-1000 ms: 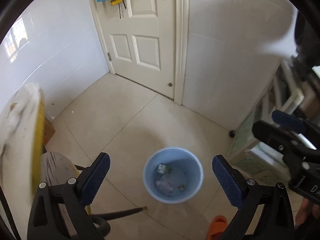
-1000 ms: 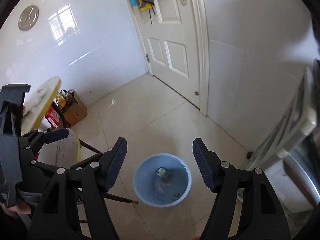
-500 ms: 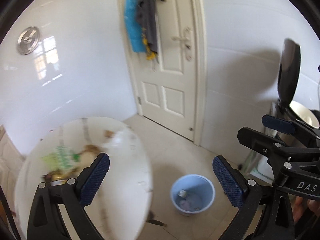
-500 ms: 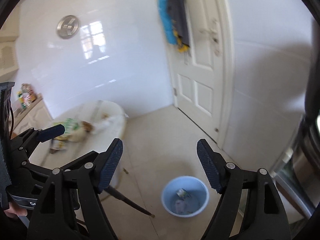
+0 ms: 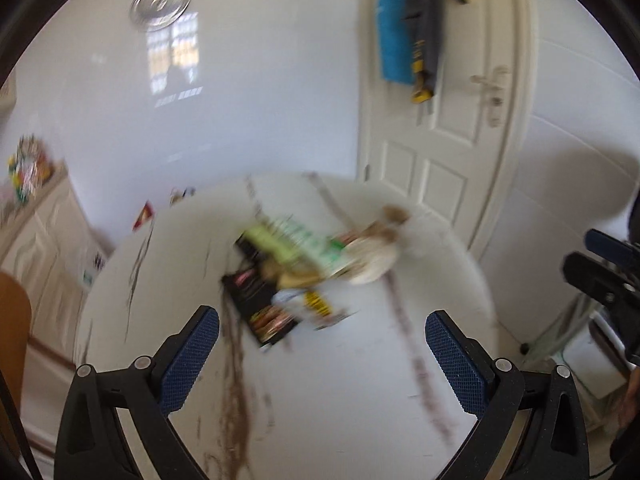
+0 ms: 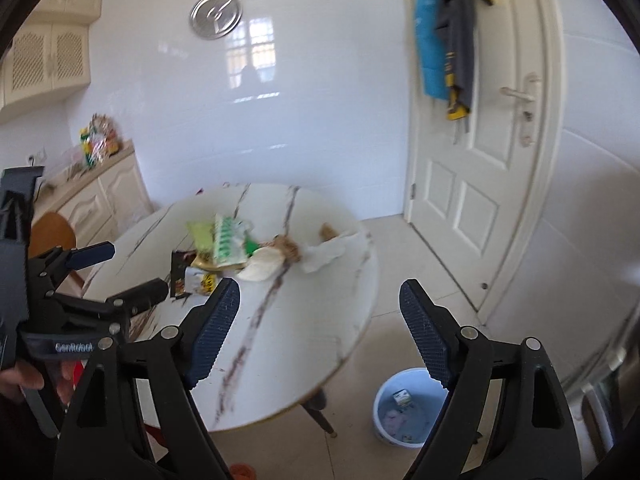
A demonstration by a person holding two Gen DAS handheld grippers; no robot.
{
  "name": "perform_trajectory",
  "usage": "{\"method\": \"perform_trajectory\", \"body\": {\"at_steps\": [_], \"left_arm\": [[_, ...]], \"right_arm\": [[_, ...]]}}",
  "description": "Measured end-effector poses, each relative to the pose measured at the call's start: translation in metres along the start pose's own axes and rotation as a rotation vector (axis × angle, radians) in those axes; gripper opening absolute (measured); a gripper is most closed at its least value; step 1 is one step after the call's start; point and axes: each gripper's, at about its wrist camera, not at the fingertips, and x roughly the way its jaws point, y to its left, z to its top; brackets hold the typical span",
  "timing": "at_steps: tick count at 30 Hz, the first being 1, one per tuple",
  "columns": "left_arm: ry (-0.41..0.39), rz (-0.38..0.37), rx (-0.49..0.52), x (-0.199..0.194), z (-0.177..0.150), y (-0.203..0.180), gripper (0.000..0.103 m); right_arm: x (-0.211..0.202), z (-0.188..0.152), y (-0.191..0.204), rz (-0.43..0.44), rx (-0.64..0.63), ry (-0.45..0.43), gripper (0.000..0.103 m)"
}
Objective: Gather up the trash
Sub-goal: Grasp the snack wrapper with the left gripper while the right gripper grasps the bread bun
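Note:
A heap of trash [image 5: 298, 268] lies on the round white marble table [image 5: 344, 392]: green wrappers [image 6: 224, 240], dark snack packets [image 5: 260, 300], crumpled white tissue [image 6: 326, 254] and brown scraps. My left gripper [image 5: 322, 354] hangs open above the table's near half, short of the heap, nothing between its fingers. My right gripper [image 6: 320, 328] is over the table's right edge, its jaws opening and empty. The blue bin [image 6: 404, 408] stands on the floor under the right gripper, with a small carton and tissue inside. The left view is blurred.
A white door [image 6: 492, 168] with hanging clothes [image 6: 444, 36] is at the back right. Cream cabinets [image 6: 100, 196] with bright packets on top line the left wall. A brown chair back [image 5: 14, 340] stands left of the table. White appliances [image 5: 592, 352] sit at the right.
Both grippers rose and swung left from above the blue bin to over the table; the trash heap has come into view. The right gripper's jaws widened.

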Motion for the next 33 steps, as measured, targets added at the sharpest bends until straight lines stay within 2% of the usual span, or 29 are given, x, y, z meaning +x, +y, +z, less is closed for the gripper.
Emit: {"method": "perform_trajectory", "body": {"at_steps": [8,13,16,18,19,20,22,25,27,28,29,31,33], "left_arm": [[0.119,-0.012,-0.036,0.055,0.009,0.019,0.101],[0.139,0.003,-0.023,0.099,0.016,0.009,0.097],[0.151,0.001,-0.024,0.129,0.021,0.005,0.088],[0.159,0.008,-0.017,0.14,0.023,0.003,0.077],[0.171,0.009,-0.015,0.149,0.023,0.002,0.064],[0.182,0.014,-0.014,0.155,0.024,0.002,0.058],[0.167,0.024,-0.001,0.157,0.025,0.004,0.057],[0.15,0.0,-0.012,0.158,0.024,0.013,0.046],[0.142,-0.022,-0.029,0.155,0.023,0.023,0.03],[0.143,-0.021,-0.04,0.153,0.022,0.03,0.016],[0.143,-0.026,-0.048,0.15,0.021,0.034,0.011],[0.147,-0.045,-0.067,0.147,0.017,0.047,0.005],[0.148,-0.048,-0.072,0.144,0.014,0.055,0.004]], "right_arm": [[0.065,-0.013,0.003,0.032,0.001,0.09,0.081],[0.094,-0.018,-0.003,0.04,0.01,0.123,0.081],[0.107,-0.017,-0.011,0.038,0.023,0.132,0.081],[0.116,-0.015,-0.017,0.041,0.035,0.138,0.081],[0.12,-0.013,-0.02,0.043,0.04,0.139,0.081],[0.124,-0.012,-0.021,0.047,0.042,0.14,0.081],[0.13,-0.01,-0.019,0.069,0.042,0.143,0.081],[0.146,-0.007,-0.01,0.13,0.045,0.167,0.081],[0.158,-0.006,0.0,0.154,0.041,0.189,0.081],[0.166,-0.005,0.005,0.167,0.039,0.203,0.081],[0.171,-0.005,0.009,0.172,0.042,0.212,0.081],[0.185,-0.004,0.016,0.203,0.064,0.234,0.081],[0.195,-0.003,0.02,0.217,0.085,0.251,0.08]]}}
